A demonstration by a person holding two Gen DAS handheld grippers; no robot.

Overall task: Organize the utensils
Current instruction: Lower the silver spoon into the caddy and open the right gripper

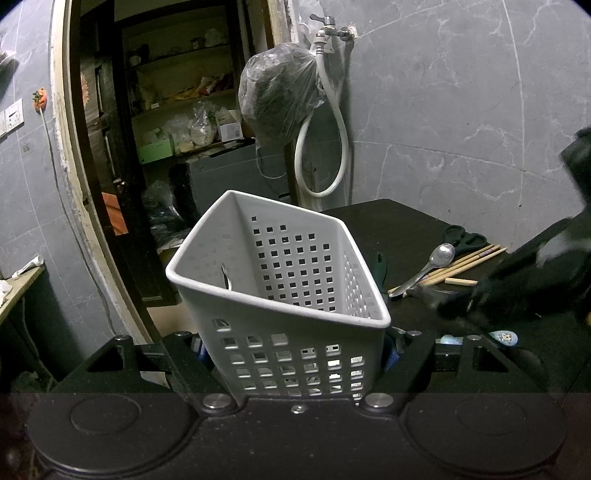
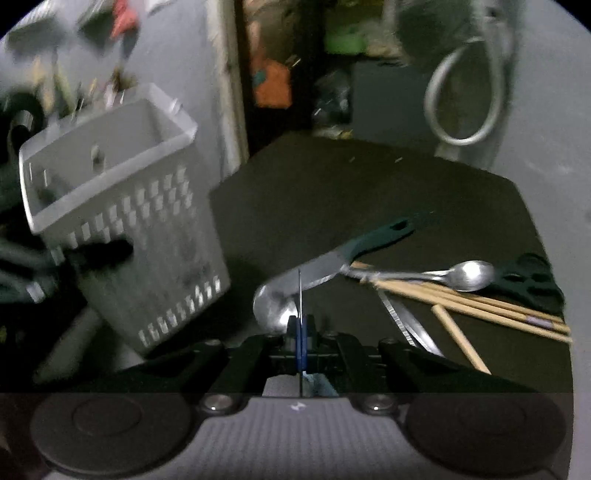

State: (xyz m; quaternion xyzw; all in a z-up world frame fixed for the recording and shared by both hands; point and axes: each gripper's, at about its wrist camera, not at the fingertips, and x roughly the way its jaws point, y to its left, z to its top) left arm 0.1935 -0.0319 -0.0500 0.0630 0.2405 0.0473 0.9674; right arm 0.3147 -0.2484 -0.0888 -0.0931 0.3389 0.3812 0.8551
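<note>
Left jaws clamp basket | basket tilted, contents unclear

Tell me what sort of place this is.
Probably a home utility or wash area next to a pantry: a wall tap with a looped white hose on marble-look tiled walls, and cluttered storeroom shelves through the doorway.
</note>
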